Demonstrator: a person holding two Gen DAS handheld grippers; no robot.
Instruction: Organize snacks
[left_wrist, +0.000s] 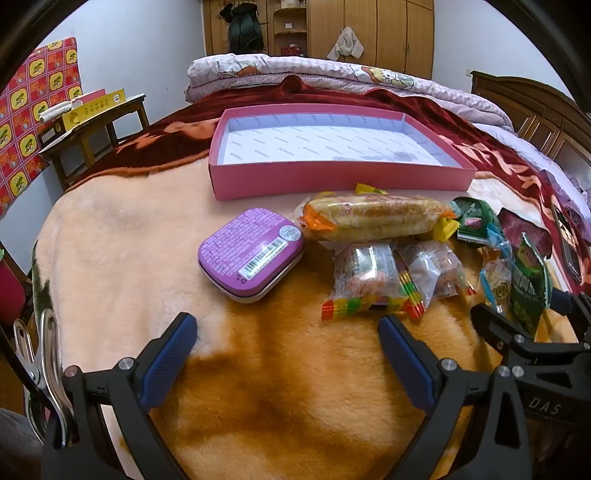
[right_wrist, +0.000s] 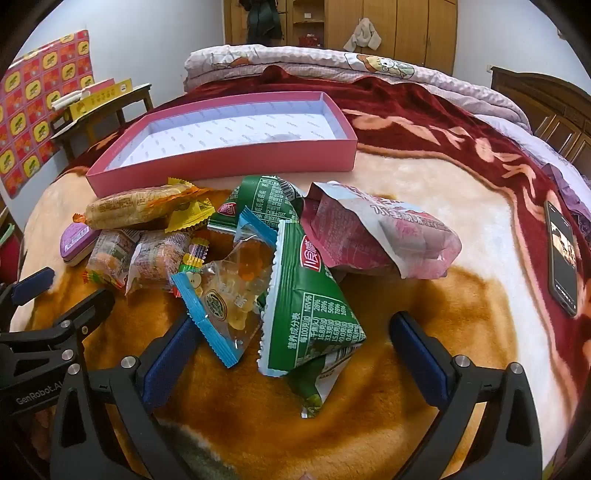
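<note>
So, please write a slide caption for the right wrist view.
Open right gripper over green snack packet, empty pink box behind.

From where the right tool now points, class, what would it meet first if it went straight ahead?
Most likely the green snack packet, which lies between the open fingers of the right tool. The blue-edged candy bag sits just left of it. Depth is hard to judge through the fisheye.

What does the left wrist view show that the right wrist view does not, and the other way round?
Only the left wrist view shows the barcode label on the purple tin and a metal clip at the left edge. Only the right wrist view shows the pink bag in full and the whole phone. Both show the empty pink box, the long cracker pack, the green packets and both grippers, left and right, open.
</note>
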